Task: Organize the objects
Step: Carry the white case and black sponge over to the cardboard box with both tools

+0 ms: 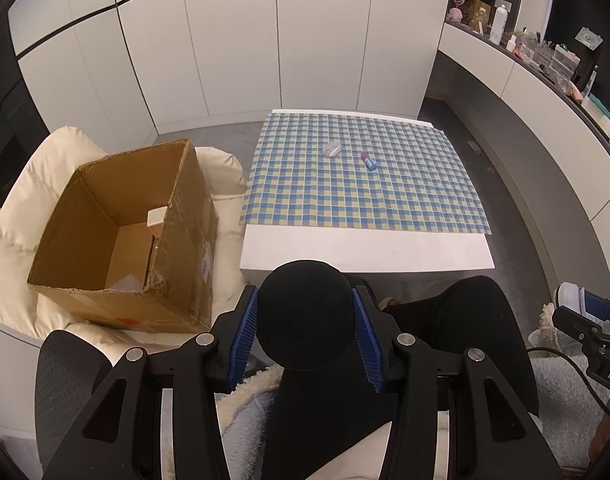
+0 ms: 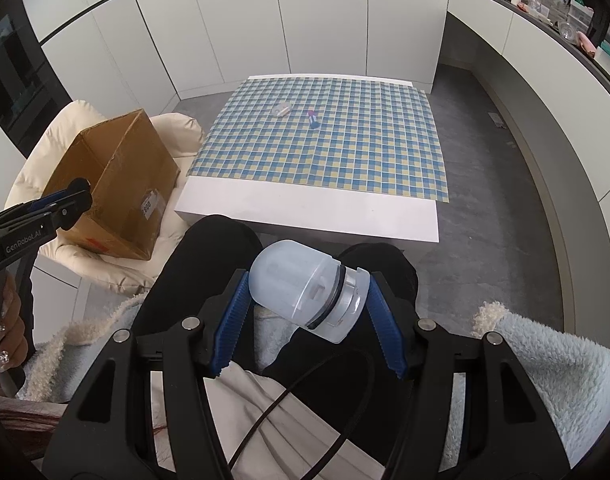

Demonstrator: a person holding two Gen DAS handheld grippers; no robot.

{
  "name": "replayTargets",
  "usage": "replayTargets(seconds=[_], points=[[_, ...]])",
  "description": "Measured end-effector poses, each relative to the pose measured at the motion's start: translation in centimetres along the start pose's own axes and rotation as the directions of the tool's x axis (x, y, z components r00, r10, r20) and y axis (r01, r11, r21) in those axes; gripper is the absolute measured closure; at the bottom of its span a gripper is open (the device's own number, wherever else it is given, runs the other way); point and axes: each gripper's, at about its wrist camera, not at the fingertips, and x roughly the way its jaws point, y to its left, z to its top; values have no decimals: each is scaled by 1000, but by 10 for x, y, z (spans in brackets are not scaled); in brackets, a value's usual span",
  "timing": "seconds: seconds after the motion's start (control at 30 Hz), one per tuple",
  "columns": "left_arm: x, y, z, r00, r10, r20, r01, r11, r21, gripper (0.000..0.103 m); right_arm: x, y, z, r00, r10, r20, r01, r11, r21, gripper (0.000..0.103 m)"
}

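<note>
Both grippers hover over the seated person's lap, on the near side of the low white table [image 1: 365, 246] with its blue-and-yellow checked cloth [image 1: 365, 176]. The left gripper [image 1: 305, 312] has its blue ribbed pads pressed against a round black foam-like ball [image 1: 305, 316], pinching it. The right gripper [image 2: 309, 292] clamps a frosted translucent plastic dome-shaped container with a black seal ring [image 2: 301, 284], one pad on its rounded top and one on its clear base, so it lies tilted across the jaws.

Left of the table, an open brown cardboard box [image 1: 121, 232] sits on a cream padded armchair [image 1: 21, 216]. Some pale items appear to lie inside it already, though they are hard to make out. Two small things remain near the middle of the cloth: a flat clear round piece [image 1: 332, 148] and, just right of it, a small blue-and-pink tube [image 1: 368, 161].

The step in hand looks like carrying the two gripped things to the box. The next move likely calls for swinging each gripper left over the box opening and spreading its jaws there.
</note>
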Motion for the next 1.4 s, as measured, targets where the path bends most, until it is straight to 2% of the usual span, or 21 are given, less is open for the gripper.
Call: replayTargets(seconds=[0.57,0.83,1.1,1.4], points=[[6,20,-4,1000,9,-22,-10,998,-59,56,14,26,16,1000,25,-12,-26,997,-67,41],[0,47,-13,998,50,-31,-53,991,-120,56,23,48,23,998,57,-29,-60,991,-122,41],[-11,85,-30,994,100,-31,-104,972,-209,56,30,87,31,993,106,-43,-113,970,-216,41],[-22,126,-53,986,159,-53,-168,938,-305,56,39,140,33,983,165,-74,-181,925,-333,41]])
